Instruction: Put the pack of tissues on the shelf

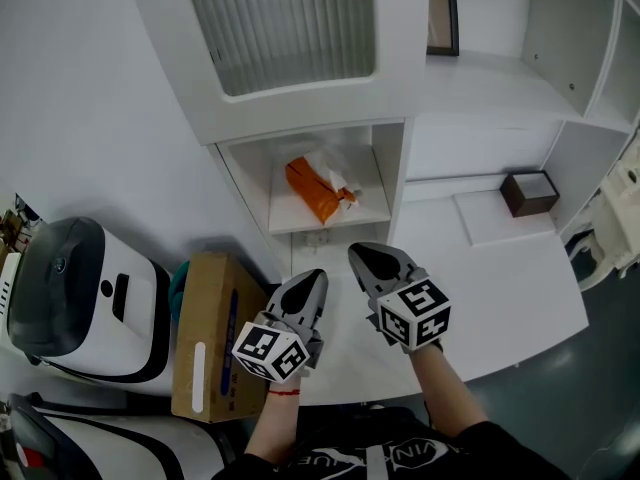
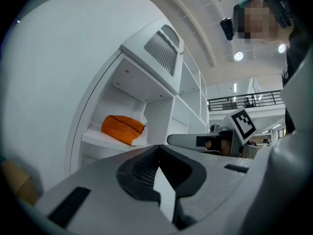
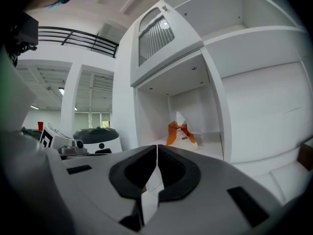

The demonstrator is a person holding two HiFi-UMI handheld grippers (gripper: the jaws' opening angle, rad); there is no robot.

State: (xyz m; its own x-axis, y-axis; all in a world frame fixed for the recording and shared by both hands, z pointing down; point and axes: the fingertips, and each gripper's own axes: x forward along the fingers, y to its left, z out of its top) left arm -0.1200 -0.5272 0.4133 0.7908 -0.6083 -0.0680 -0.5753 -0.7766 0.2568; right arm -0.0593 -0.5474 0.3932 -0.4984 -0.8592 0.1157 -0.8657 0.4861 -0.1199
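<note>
Closest in, the left gripper (image 1: pixel 312 276) and the right gripper (image 1: pixel 365 253) sit side by side over the white tabletop (image 1: pixel 520 288), both pointing at the cabinet; each has its fingers pressed together with nothing between them, so neither one is carrying anything; the shells are smooth grey plastic with dark ribbed pads inside, and each has a marker cube at the back. Off to the left there's a plain brown cardboard box (image 1: pixel 212 333), matte with a white label strip. Further in, the pack of tissues (image 1: pixel 318 190) is lying in the open cubby, resting on the shelf (image 1: pixel 285 213), well apart from both grippers; it's a soft orange plastic wrap, crinkly and a bit slumped, with a clear or white end sticking up. So I'd say the job is basically done: pack is placed, hands are empty, and all that looks left is backing off. Past that, everything is glossy white panel; a ribbed frosted door (image 1: pixel 280 23) sits above the cubby, and a small dark brown box (image 1: pixel 530 192) is off to the right.
</note>
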